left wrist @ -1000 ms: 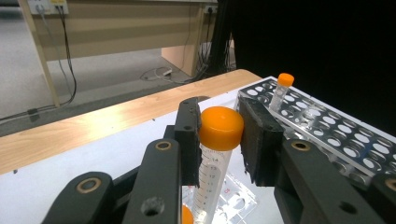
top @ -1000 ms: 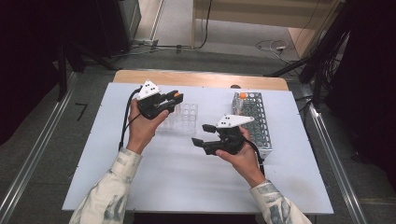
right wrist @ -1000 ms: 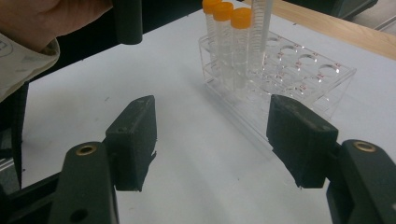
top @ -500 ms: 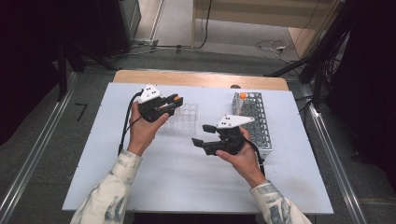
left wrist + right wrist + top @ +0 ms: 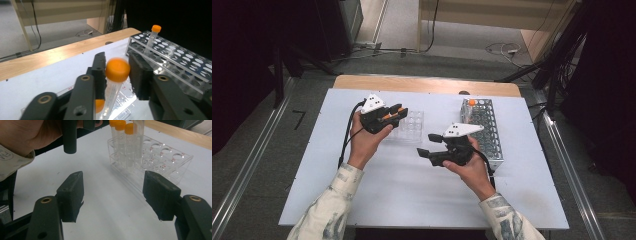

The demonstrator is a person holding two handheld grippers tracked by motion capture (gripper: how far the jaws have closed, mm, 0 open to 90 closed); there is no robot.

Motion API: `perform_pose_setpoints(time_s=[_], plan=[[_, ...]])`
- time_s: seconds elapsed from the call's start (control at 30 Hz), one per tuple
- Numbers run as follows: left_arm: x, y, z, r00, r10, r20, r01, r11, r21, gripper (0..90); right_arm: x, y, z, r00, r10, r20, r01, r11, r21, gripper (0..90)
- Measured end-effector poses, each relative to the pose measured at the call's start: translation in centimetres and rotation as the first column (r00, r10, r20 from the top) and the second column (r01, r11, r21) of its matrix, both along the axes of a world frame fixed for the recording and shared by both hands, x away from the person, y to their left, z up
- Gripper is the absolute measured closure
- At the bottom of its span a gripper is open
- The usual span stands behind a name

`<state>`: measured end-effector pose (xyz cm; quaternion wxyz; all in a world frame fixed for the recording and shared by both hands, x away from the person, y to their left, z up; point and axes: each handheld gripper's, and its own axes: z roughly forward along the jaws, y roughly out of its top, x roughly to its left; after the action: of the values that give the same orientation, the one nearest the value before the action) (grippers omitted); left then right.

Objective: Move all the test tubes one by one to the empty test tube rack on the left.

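My left gripper [image 5: 399, 112] hangs over the clear plastic rack [image 5: 412, 125]. Between its jaws stands a clear tube with an orange cap [image 5: 117, 70], tilted, its lower end down in that rack [image 5: 125, 100]. The jaws of the left gripper [image 5: 117, 56] have just been opening. The cap looks blurred and sits loose between the pads. In the right gripper view the same tube [image 5: 138, 135] rises above two orange-capped tubes [image 5: 120, 125] standing in the rack [image 5: 170, 157]. My right gripper [image 5: 427, 144] is held open above the table, nothing between the jaws of this gripper [image 5: 113, 180].
A metal wire rack [image 5: 484, 130] stands at the right, with one orange-capped tube [image 5: 471, 102] upright at its far end. The white tabletop [image 5: 387, 190] ends at a wooden strip [image 5: 422, 84] at the back. Cables trail on the floor beyond.
The left gripper's jaws look slightly wider around the tube than before. Both hands stay about where they were.
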<state>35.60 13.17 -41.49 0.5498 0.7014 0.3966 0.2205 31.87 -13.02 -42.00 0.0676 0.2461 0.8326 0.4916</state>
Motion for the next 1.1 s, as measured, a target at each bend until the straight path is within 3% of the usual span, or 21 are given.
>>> perform_pose_setpoints(time_s=[0.07,0.43,0.6,0.87,1.1], plan=[[0.0,0.0,0.0,1.0000,-0.001,0.003,0.001,1.0000,-0.003,57.7,0.0,0.0,0.0,1.0000,-0.003,-0.001,0.003,1.000,-0.001,32.0],[-0.4,0.1,0.4,1.0000,-0.003,0.003,0.003,0.9997,-0.025,47.4,0.1,-0.6,0.2,0.9998,-0.020,0.004,0.020,1.000,0.003,32.0],[-0.6,0.1,0.6,1.0000,-0.009,-0.004,0.008,0.9993,-0.038,39.7,0.4,-1.0,0.3,0.9983,-0.053,0.025,0.053,0.999,0.011,31.3],[-1.7,0.0,1.0,0.9991,-0.038,-0.021,0.037,0.9981,-0.050,32.5,1.7,-3.5,0.7,0.9869,-0.155,0.043,0.155,0.988,0.018,28.2],[-3.2,0.0,1.0,0.9989,-0.044,-0.012,0.043,0.9963,-0.074,27.1,3.0,-6.1,1.2,0.9638,-0.255,0.077,0.255,0.967,0.011,24.0]])
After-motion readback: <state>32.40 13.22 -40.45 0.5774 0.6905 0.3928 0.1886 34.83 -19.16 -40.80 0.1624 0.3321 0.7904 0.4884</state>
